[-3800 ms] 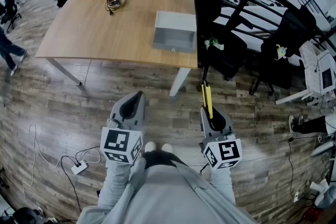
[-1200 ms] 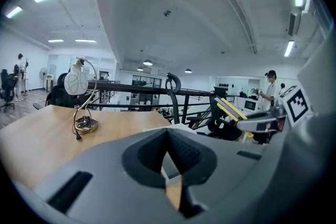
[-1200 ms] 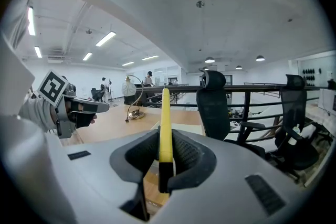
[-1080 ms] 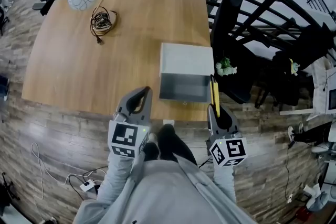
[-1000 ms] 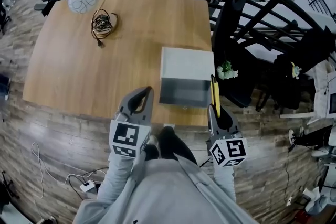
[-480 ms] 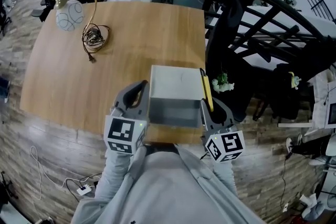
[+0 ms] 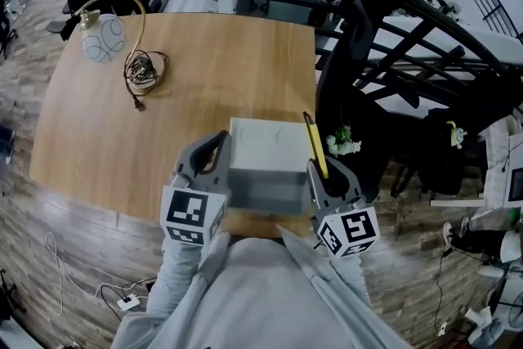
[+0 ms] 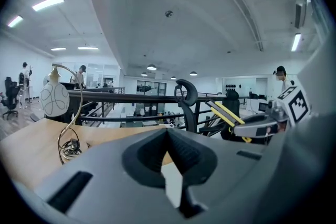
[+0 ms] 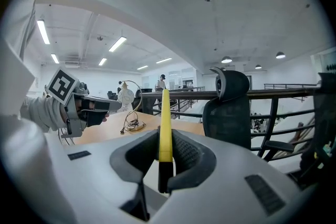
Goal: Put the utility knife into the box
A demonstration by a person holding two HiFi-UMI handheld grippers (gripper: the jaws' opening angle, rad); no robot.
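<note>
Right gripper (image 7: 325, 174) clamping utility knife (image 7: 314, 143) beside box (image 7: 265, 141), lamp (image 7: 101, 39), cable (image 7: 140, 69) beyond

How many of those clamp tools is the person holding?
2. The left gripper, shut and empty, left of the box; the right gripper, right of it, shut on the utility knife.

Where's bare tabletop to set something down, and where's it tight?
Free: far centre and right of the table, from cable coil to right edge; near-left wood beside the left gripper. Crowded: far-left corner with lamp and cable; near edge, box flanked by both grippers, right gripper holding the utility knife.
</note>
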